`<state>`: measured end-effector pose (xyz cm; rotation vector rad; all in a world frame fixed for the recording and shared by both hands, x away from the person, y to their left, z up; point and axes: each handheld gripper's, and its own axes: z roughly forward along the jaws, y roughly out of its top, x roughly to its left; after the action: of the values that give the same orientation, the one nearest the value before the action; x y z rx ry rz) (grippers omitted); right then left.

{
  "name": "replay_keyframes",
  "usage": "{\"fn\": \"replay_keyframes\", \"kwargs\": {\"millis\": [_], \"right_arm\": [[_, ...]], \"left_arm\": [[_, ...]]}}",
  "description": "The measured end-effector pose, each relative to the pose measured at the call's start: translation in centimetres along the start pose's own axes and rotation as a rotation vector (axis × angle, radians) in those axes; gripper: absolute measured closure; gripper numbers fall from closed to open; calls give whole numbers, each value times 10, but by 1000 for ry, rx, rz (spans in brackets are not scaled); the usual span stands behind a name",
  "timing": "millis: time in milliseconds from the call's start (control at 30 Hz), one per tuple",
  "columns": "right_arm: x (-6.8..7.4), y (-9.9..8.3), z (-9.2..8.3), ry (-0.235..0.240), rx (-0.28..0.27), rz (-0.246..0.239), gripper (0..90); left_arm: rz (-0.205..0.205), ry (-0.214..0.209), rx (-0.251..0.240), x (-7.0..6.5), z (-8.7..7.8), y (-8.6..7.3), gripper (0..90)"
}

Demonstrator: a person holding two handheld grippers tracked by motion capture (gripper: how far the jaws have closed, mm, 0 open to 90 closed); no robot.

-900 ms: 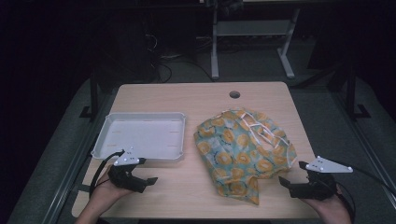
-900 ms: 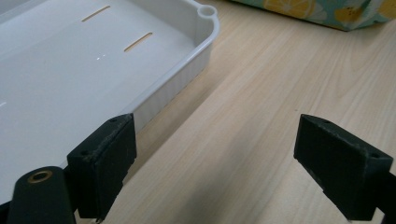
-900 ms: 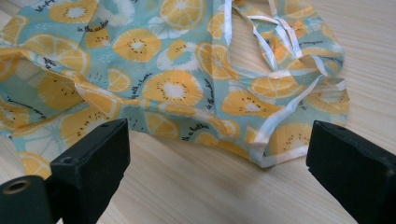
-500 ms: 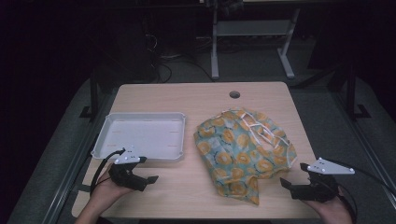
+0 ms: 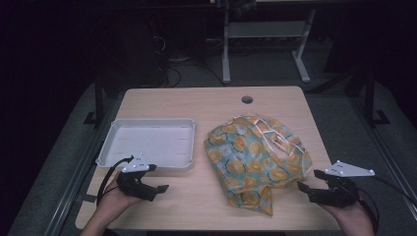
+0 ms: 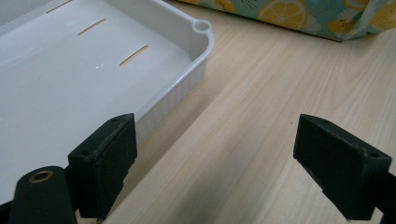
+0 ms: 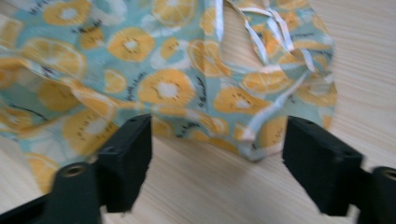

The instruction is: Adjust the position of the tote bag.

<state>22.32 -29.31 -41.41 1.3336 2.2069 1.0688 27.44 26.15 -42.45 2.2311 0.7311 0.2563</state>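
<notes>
At the lower right of the high view, the right gripper point(image 5: 306, 189) has its black jaws spread wide with nothing in them, aimed at the crumpled teal orange-slice cloth point(image 5: 255, 160) just beside it to grab its edge, while the left gripper point(image 5: 160, 191), jaws also apart and empty, waits by the white plastic tray point(image 5: 147, 142).

wooden table point(image 5: 211, 105), white tray point(image 5: 147, 142), lemon-print cloth point(image 5: 255, 157)
</notes>
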Motion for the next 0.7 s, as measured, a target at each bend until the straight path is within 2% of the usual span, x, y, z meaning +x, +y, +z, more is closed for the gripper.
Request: {"fn": "replay_keyframes", "kwargs": {"millis": [33, 67, 100, 167, 200, 233, 267, 367, 500, 700], "right_arm": [[1, 3, -1, 10, -2, 2, 372], [1, 3, -1, 10, -2, 2, 372], [4, 10, -1, 30, 2, -6, 464], [7, 16, 2, 53, 9, -7, 563], [7, 16, 2, 53, 9, -7, 563], [9, 18, 3, 66, 12, -7, 611], [11, 21, 5, 93, 14, -3, 705], [19, 27, 11, 116, 46, -20, 802], [26, 34, 18, 144, 59, -65, 892], [33, 40, 34, 176, 90, -88, 896]], "left_arm": [[3, -1, 1, -1, 0, -1, 130], [3, -1, 1, -1, 0, -1, 130], [-4, -2, -4, -2, 0, -2, 130], [0, -5, 0, -2, -1, -3, 130], [2, -4, 1, -2, -1, -3, 130], [5, 0, 1, -1, -1, -3, 131], [-2, 1, -7, -1, -2, -3, 130], [-14, 5, -17, -1, -3, -4, 130], [-5, 4, -7, -2, -4, -5, 131], [-13, 4, -17, -3, -3, -4, 131]]}}
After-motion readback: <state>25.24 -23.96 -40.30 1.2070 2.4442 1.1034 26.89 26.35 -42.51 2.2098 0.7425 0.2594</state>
